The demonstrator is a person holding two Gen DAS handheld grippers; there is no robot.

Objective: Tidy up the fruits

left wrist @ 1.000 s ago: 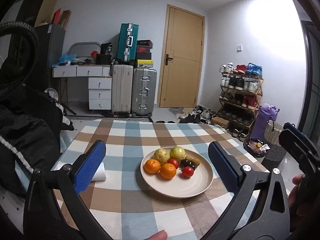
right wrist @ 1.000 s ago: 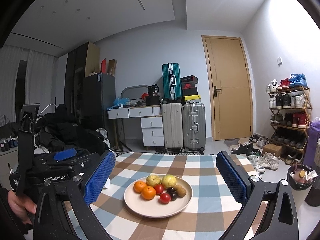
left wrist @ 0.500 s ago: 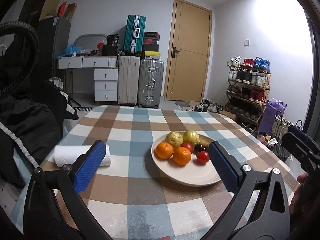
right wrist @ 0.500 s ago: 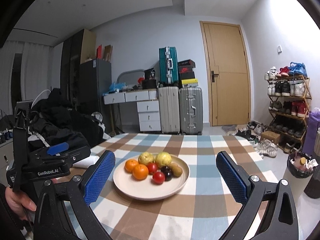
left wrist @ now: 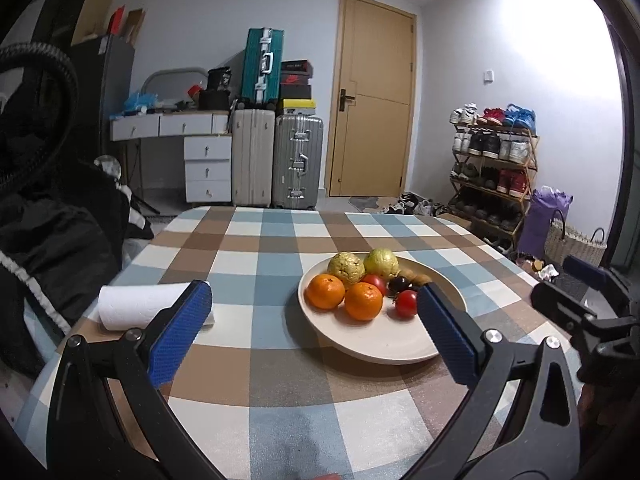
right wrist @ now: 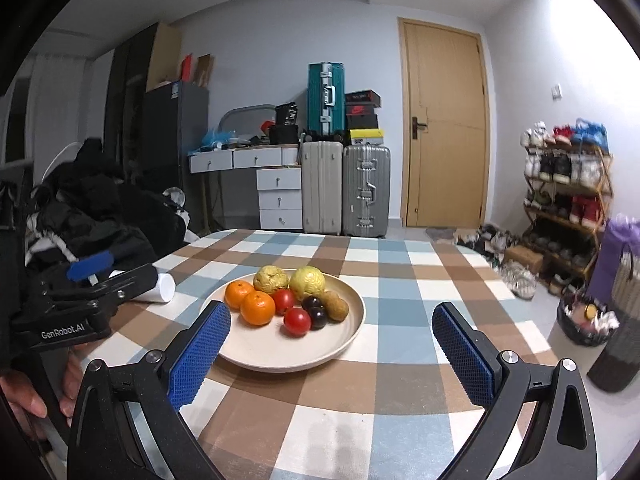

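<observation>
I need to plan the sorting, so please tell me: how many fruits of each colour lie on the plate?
Orange: 2
Yellow-green: 2
Red: 2
Dark purple: 2
Brown: 1
Total: 9 fruits on the plate

The room is evenly lit from overhead, and strong glare whitens the wall [left wrist: 560,60] at upper right in the left wrist view. Fisheye bending curves the door [right wrist: 444,120], and black vignetting fills the corners. Fruit on the plate [left wrist: 380,344] looks slightly blurred; shadows are soft.
</observation>
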